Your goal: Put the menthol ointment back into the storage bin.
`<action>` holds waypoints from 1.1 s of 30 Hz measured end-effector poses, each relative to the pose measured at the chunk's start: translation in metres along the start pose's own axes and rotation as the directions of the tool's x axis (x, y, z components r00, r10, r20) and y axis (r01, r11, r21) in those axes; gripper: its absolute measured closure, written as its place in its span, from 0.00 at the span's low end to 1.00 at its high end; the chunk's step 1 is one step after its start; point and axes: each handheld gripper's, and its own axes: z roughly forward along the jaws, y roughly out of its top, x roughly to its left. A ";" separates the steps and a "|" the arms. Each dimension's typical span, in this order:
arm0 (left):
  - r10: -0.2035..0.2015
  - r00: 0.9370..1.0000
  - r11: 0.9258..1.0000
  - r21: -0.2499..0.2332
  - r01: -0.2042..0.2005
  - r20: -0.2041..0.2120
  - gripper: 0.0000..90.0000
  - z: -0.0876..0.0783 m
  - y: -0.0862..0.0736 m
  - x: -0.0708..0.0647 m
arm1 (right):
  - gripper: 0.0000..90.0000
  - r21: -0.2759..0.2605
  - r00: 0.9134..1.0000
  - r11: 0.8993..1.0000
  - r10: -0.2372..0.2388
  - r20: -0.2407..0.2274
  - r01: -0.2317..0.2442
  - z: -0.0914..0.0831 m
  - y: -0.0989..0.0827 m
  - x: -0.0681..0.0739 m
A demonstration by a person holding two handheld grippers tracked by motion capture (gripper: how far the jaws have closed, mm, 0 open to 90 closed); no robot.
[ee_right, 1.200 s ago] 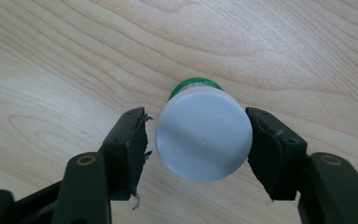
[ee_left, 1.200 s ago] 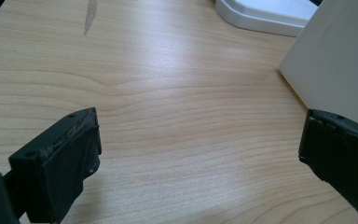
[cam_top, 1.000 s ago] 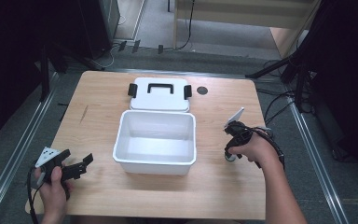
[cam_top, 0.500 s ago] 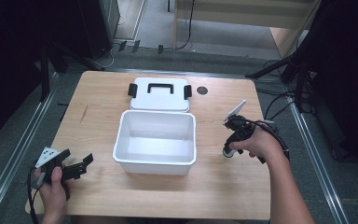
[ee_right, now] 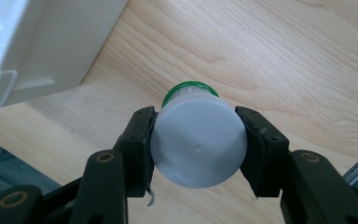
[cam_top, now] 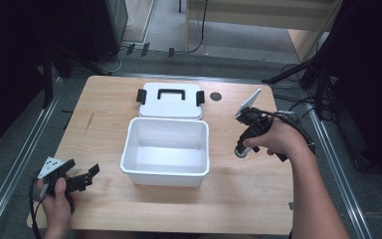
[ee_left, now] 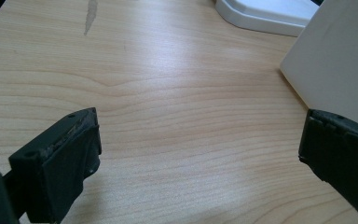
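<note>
A small bottle point(ee_right: 198, 144) with a pale grey cap and a green band is clamped across its cap by my right gripper point(ee_right: 198, 126). In the high view the right gripper point(cam_top: 242, 148) points down and holds the bottle point(cam_top: 239, 152) above the table, to the right of an open white box point(cam_top: 164, 177). The box's lid point(cam_top: 170, 102), with a black handle and black latches, lies flat just behind it. My left gripper point(cam_top: 92, 172) rests near the front left corner with its jaws wide apart; nothing is between them point(ee_left: 200, 135).
A small black round spot point(cam_top: 216, 96) sits on the table right of the lid. The box wall point(ee_left: 340, 60) stands close by the left gripper's right jaw, and its corner point(ee_right: 42, 42) is near the held bottle. Metal rails run along both table sides.
My right gripper has lifted the bottle up off the table beside the box. The left gripper has stayed where it was.
</note>
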 end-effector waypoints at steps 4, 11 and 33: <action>-0.003 1.000 1.000 0.001 0.003 0.001 0.00 0.000 0.000 0.000 | 0.57 0.000 1.000 1.000 -0.021 0.008 0.021 -0.010 0.006 0.008; -0.003 1.000 1.000 0.002 0.003 0.000 0.00 0.000 0.000 0.000 | 0.57 -0.005 0.999 0.999 -0.049 0.003 0.049 -0.025 0.014 0.021; -0.003 1.000 1.000 0.002 0.003 -0.002 0.00 0.001 0.000 0.000 | 0.57 0.007 0.990 0.990 -0.142 0.005 0.142 -0.042 0.042 0.065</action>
